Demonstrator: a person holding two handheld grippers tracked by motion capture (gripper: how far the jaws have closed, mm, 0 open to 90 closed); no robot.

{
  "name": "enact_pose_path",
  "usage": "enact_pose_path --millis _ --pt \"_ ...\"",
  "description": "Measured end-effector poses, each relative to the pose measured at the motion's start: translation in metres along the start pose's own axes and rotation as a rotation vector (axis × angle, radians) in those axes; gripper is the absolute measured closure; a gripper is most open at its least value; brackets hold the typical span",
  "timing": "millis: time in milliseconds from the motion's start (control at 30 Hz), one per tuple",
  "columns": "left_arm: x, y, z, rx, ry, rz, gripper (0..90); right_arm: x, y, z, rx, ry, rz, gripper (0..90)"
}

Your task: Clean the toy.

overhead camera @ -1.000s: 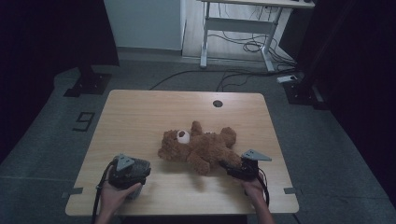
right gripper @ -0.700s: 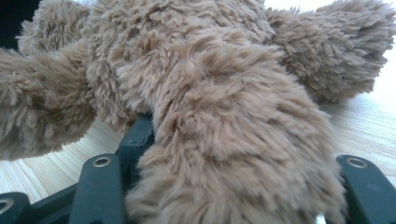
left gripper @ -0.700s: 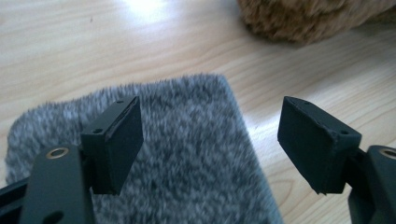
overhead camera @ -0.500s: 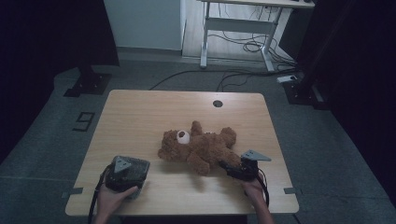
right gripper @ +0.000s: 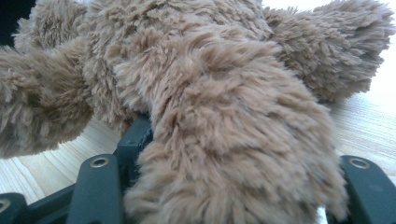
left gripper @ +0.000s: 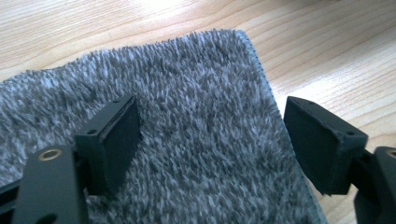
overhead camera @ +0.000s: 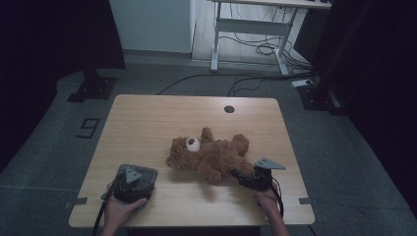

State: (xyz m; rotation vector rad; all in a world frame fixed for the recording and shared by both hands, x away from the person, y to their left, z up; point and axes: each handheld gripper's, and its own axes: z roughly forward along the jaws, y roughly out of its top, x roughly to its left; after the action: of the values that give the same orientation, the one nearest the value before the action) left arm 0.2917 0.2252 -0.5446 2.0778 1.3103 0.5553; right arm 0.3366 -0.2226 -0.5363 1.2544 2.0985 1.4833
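- Barely anything is shifting since the earlier frames: the left gripper (overhead camera: 132, 181) is sitting a touch nearer the table (overhead camera: 147, 118) edge, and the bear (overhead camera: 209, 155) and right gripper (overhead camera: 246, 178) are unchanged.
- We are holding the right gripper's jaws clamped on the bear's leg (right gripper: 233, 140); fur is filling the gap between them.
- We are hovering the left gripper's jaws apart over the grey cloth (left gripper: 187, 140), straddling its edge without pinching it.
- Bear is lying mid-table on its back, head toward our left.
- Next, as we judge it: we are lowering the left jaws so one pad slips under the hem, then closing firmly.
- Risk: pile alone slips out.
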Motion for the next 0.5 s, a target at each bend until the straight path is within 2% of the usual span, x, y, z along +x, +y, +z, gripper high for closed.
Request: enact_pose_path --millis 133,300,333,367,400,500 --pt "0.0002 -0.0002 0.0000 -0.008 0.009 -0.015 23.3 -0.0002 -0.0005 0.0004 0.004 0.000 0.003 37.7" --pt "0.0031 -0.0017 -0.0018 -0.023 0.024 -0.025 37.1 -0.0001 -0.0006 0.0006 0.006 -0.002 0.005 37.7" --pt "0.0043 -0.0021 -0.0026 -0.024 0.027 -0.021 37.1 -0.0001 -0.0006 0.0006 0.006 -0.002 0.005 37.7" --pt "0.0050 -0.0026 -0.0029 -0.030 0.029 -0.021 40.4 -0.0001 -0.0007 0.0008 0.004 -0.002 0.005 37.7" --pt "0.0071 -0.0038 -0.0040 -0.039 0.036 -0.020 47.7 -0.0002 -0.0008 0.0010 0.006 -0.003 0.004 37.6" --pt "0.0087 -0.0043 -0.0047 -0.043 0.038 -0.020 56.2 -0.0005 -0.0009 0.0013 0.007 -0.003 0.002 37.4"
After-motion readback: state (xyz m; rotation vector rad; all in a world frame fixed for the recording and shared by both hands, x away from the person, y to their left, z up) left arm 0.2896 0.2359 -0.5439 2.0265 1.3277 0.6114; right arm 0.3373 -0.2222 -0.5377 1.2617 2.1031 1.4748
